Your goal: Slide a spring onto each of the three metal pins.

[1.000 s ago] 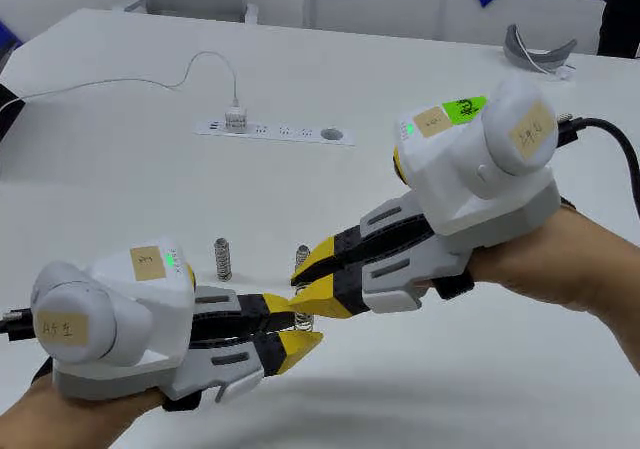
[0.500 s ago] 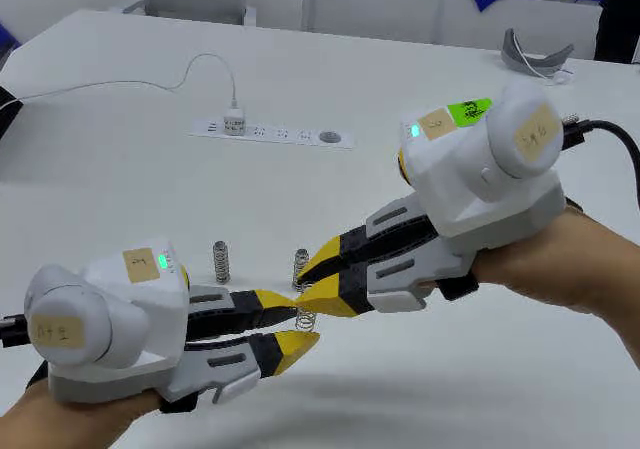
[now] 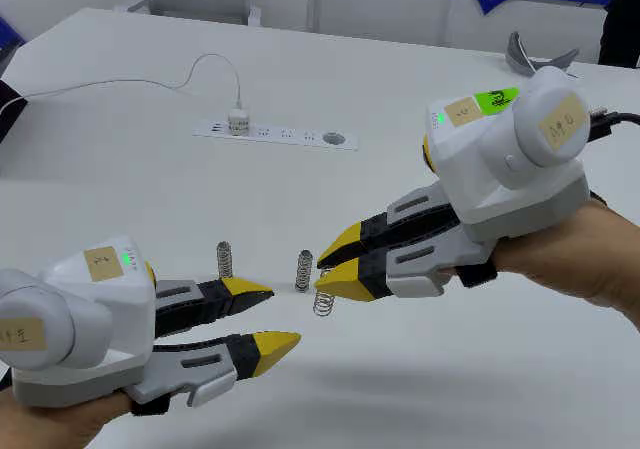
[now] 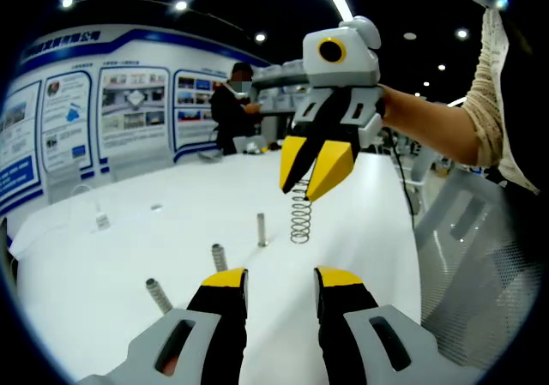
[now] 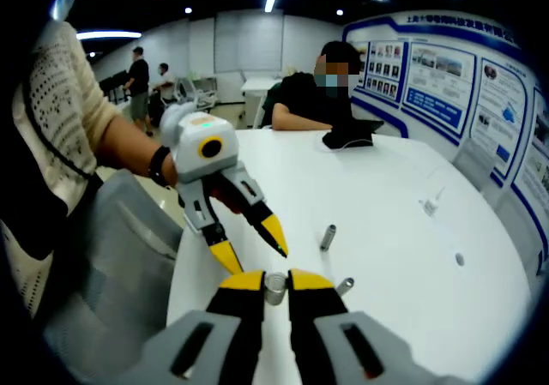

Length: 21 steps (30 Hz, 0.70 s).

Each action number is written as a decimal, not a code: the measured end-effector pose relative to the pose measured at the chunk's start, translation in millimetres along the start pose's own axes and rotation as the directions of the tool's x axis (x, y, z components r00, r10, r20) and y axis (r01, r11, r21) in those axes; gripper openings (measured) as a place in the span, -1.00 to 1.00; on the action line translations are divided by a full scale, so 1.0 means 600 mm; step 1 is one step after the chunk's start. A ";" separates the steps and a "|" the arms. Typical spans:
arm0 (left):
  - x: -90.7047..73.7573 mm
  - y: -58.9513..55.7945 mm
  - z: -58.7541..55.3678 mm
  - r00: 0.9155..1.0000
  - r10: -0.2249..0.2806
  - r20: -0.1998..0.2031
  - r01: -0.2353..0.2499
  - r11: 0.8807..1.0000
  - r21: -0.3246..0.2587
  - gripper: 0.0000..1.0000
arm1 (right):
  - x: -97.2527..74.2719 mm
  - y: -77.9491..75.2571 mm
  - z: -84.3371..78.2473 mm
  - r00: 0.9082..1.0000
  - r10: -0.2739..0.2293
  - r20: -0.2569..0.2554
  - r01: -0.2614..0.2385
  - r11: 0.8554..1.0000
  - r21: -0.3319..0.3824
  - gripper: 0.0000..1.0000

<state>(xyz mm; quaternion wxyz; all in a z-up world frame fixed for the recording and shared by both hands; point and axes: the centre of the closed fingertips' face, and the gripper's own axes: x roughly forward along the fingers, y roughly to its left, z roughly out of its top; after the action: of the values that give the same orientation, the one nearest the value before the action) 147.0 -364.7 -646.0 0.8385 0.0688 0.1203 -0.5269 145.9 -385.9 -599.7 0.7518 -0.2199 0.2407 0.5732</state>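
My right gripper (image 3: 322, 274) is shut on the top of a loose spring (image 3: 323, 302), which hangs below its yellow tips just above the white table (image 3: 120, 169). In the left gripper view that spring (image 4: 300, 214) dangles from the right gripper (image 4: 307, 183) near a bare metal pin (image 4: 262, 229). Two pins with springs on them (image 3: 224, 259) (image 3: 304, 269) stand upright to the left. My left gripper (image 3: 280, 315) is open with nothing in it, low and left of the held spring. In the right gripper view the spring (image 5: 274, 288) shows end-on between my jaws.
A white power strip (image 3: 275, 131) with a plugged-in cable lies further back on the table. A grey curved object (image 3: 540, 57) rests at the far right edge. People sit and stand in the background (image 5: 330, 102).
My left gripper has drawn back to the lower left, away from the spring, and its jaws stand wider. The right gripper keeps the spring and has shifted slightly right.
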 end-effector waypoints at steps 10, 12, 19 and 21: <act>-0.024 0.020 -0.002 0.999 0.052 0.008 -0.052 0.998 -0.017 -0.28 | -0.030 -0.038 -0.002 0.998 -0.070 0.009 0.070 0.997 0.024 -0.77; -0.029 0.024 -0.003 0.998 0.063 0.010 -0.063 0.998 -0.022 -0.26 | -0.034 -0.044 -0.003 0.997 -0.081 0.006 0.081 0.996 0.027 -0.77; -0.041 0.035 -0.007 0.996 0.093 0.008 -0.093 0.995 -0.030 -0.20 | -0.047 -0.064 -0.011 0.993 -0.114 -0.003 0.114 0.993 0.041 -0.77; -0.045 0.037 -0.009 0.995 0.099 0.006 -0.099 0.995 -0.033 -0.18 | -0.052 -0.072 -0.014 0.992 -0.128 -0.004 0.128 0.991 0.048 -0.77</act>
<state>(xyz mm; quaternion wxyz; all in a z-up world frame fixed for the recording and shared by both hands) 155.4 -330.5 -644.2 0.8651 0.0590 0.1220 -0.4830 179.6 -425.3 -584.6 0.7919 -0.2169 0.2402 0.5178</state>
